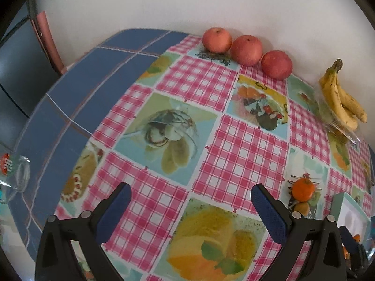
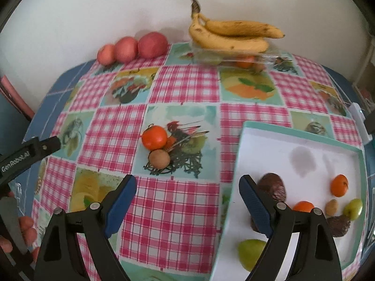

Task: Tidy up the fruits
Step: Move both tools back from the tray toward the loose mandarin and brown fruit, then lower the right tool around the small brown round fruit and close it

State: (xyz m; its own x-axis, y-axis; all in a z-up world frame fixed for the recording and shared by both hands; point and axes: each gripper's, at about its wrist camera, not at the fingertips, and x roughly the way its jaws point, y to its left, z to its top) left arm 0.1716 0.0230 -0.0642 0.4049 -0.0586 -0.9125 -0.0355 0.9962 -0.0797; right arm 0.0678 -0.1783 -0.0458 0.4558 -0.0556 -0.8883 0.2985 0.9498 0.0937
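Note:
In the right wrist view a tangerine [image 2: 154,137] and a small brown fruit [image 2: 159,158] lie touching on the checked tablecloth, ahead of my right gripper [image 2: 187,182]. This gripper is open and holds nothing. To its right is a white tray [image 2: 269,145] holding two tangerines [image 2: 339,185], dark brown fruits [image 2: 273,186], green fruits [image 2: 252,253] and a small brown one [image 2: 331,207]. My left gripper [image 1: 191,199] is open and empty over the cloth. The same tangerine [image 1: 303,188] and brown fruit [image 1: 302,207] lie just right of its right finger.
Three red apples [image 1: 246,49] stand in a row against the back wall. A bunch of bananas [image 2: 232,35] rests on a clear plastic box [image 2: 234,57]. A glass jar [image 1: 14,175] sits at the left edge. A hand [image 2: 25,231] shows at lower left.

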